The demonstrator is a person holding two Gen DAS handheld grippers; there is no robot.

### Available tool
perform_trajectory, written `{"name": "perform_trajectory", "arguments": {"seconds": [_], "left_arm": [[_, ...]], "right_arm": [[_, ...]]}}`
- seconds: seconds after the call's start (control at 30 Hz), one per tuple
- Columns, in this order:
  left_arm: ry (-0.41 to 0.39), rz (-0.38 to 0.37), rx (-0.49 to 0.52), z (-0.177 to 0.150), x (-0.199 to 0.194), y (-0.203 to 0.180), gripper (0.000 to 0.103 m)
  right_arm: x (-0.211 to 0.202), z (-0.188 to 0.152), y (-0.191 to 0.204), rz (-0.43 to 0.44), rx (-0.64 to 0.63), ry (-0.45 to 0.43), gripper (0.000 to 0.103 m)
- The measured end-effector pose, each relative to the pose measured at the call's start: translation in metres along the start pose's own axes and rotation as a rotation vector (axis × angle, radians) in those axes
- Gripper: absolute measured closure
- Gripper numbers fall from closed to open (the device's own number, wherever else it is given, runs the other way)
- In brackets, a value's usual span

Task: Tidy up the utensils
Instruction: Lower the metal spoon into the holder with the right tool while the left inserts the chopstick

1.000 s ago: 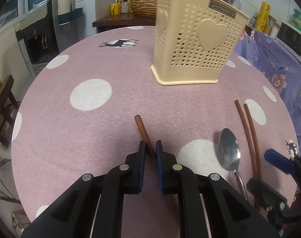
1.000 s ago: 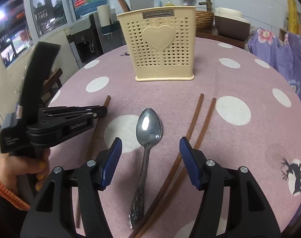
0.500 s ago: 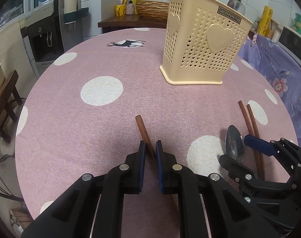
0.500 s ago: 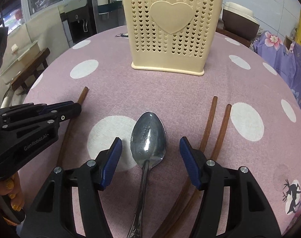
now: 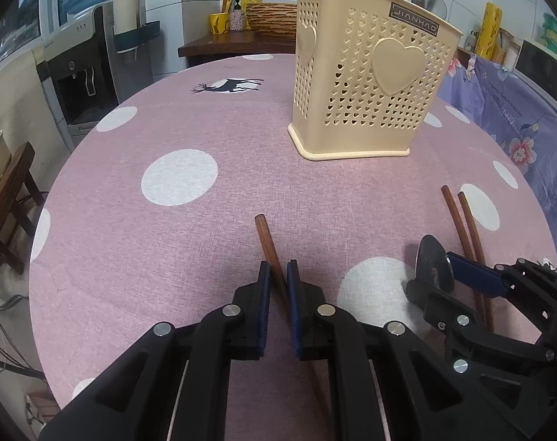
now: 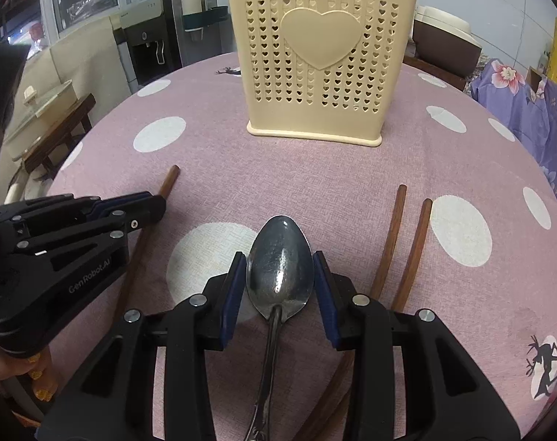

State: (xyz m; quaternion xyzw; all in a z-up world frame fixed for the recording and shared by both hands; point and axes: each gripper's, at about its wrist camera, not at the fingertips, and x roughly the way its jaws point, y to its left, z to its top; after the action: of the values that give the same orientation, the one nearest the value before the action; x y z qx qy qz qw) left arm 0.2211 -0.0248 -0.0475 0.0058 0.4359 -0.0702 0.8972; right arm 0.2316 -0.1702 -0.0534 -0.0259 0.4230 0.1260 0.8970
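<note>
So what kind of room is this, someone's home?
Probably a home kitchen or dining area. A round table with a pink dotted cloth holds a utensil basket, a water dispenser stands by the wall, and a side counter carries bottles and a woven basket.

**Pink, Cream and Brown at the Table**

A pink tablecloth [image 6: 351,169] with white polka dots and black deer silhouettes carries a cream heart-perforated utensil holder [image 6: 320,62] at 12 o'clock, a silver spoon [image 6: 279,268] and dark brown chopsticks [image 6: 407,246]; blue pads [image 6: 230,296] line black gripper fingers.
</note>
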Motion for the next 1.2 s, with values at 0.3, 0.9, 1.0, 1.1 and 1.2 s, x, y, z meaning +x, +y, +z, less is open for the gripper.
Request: {"name": "perform_trajectory", "arguments": {"seconds": [0.3,0.9,1.0,1.1,1.2], "left_arm": [[-0.104,-0.015,-0.028,0.010,-0.028,0.000,0.094],[-0.345,-0.153,-0.058,0.035,-0.139,0.003,0.095],[-0.358,-0.159,-0.062,0.037,-0.144,0.004,0.095],[-0.365,-0.160,-0.059,0.036,-0.146,0.002,0.095],[-0.360,-0.174,-0.057,0.037,-0.145,0.001,0.096]], "right_arm": [[-0.037,0.010,-0.007,0.063,0.039,-0.084,0.065],[-0.115,0.031,-0.013,0.116,0.060,-0.234,0.066],[-0.119,0.031,-0.010,0.119,0.054,-0.241,0.066],[-0.120,0.031,-0.009,0.125,0.049,-0.243,0.066],[-0.122,0.030,-0.008,0.133,0.045,-0.244,0.066]]}}
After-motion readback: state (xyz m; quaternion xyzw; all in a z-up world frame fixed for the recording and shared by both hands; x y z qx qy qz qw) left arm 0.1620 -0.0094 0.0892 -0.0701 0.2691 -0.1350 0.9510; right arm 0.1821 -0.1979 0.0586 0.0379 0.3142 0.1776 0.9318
